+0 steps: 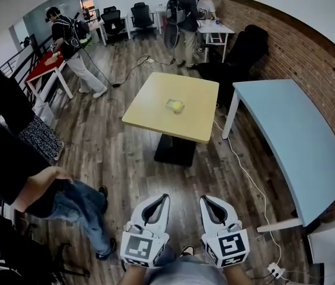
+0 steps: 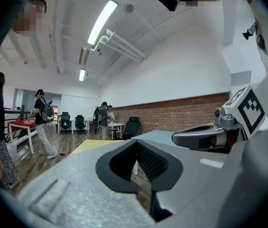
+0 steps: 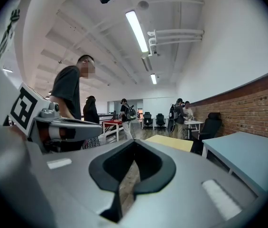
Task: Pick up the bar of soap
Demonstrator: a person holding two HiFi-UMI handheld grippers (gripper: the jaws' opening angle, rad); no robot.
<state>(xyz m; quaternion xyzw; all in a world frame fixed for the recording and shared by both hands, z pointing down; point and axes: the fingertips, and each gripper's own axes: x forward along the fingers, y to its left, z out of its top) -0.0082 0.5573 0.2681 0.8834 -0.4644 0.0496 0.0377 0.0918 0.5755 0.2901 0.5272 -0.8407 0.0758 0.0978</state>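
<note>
Bar of soap (image 1: 175, 105), one, on one yellow table (image 1: 154, 113), one blue table (image 1: 297, 136)

Soap bar (image 1: 175, 105): small, pale yellow, lying flat near centre of yellow table (image 1: 149, 111).

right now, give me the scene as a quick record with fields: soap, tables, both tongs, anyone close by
target: bar of soap, yellowish, lying near the middle of the yellow table, untouched
left tongs: shut, nothing between them, well short of the table
right tongs: shut, empty, side by side with the left
other furniture: light blue table on the right, along the brick wall
close by: person standing at the left
task state: soap not yet picked up
</note>
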